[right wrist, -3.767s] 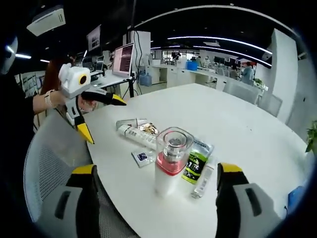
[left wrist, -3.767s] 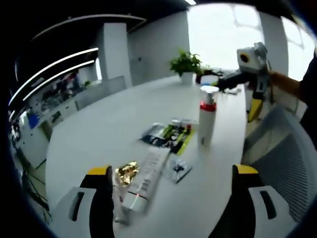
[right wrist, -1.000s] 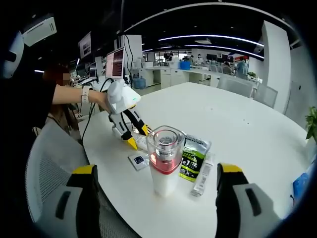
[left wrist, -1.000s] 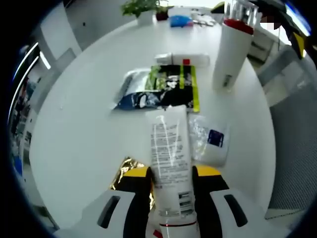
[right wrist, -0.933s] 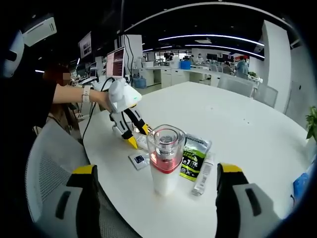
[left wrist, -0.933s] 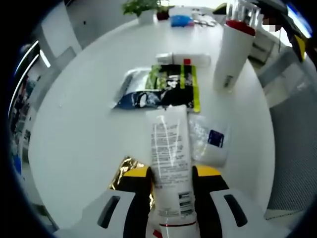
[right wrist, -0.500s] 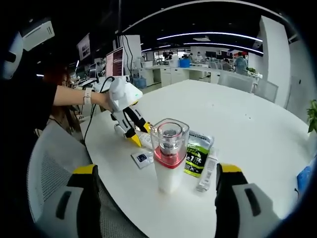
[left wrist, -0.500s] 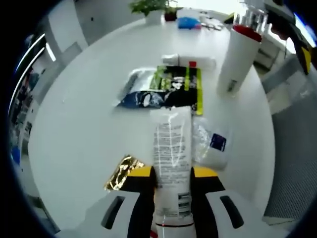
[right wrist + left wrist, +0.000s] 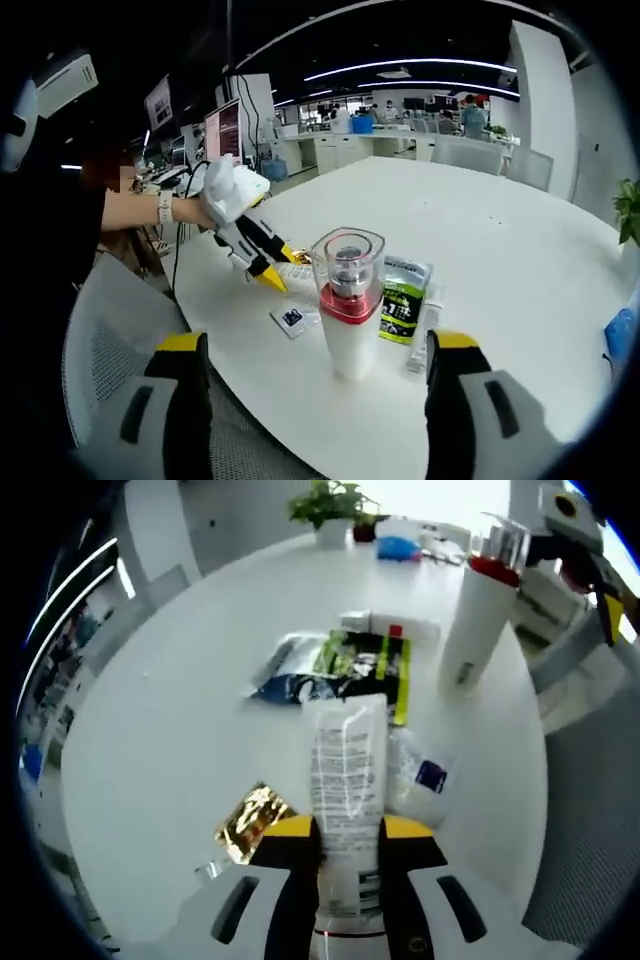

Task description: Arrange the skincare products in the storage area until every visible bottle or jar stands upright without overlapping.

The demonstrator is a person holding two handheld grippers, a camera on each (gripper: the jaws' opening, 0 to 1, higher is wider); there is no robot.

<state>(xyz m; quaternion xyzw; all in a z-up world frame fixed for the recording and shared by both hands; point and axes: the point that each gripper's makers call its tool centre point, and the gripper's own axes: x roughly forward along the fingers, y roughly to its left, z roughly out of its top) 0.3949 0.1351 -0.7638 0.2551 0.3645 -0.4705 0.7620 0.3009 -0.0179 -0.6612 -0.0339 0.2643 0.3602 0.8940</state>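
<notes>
Left gripper (image 9: 345, 830) clamped on white tube (image 9: 345, 780), angled down over table (image 9: 170, 710).
Right gripper (image 9: 315, 375) level, jaws wide, facing upright bottle (image 9: 350, 300).

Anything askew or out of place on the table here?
Yes. The white tube is lying flat, clamped in the left gripper, not standing like the white pump bottle. Sachets overlap beside it.

Open-plan office: large round white table (image 9: 520, 240), grey mesh chair (image 9: 105, 345), ceiling strip lights (image 9: 400, 68), potted green plant (image 9: 330, 505).
</notes>
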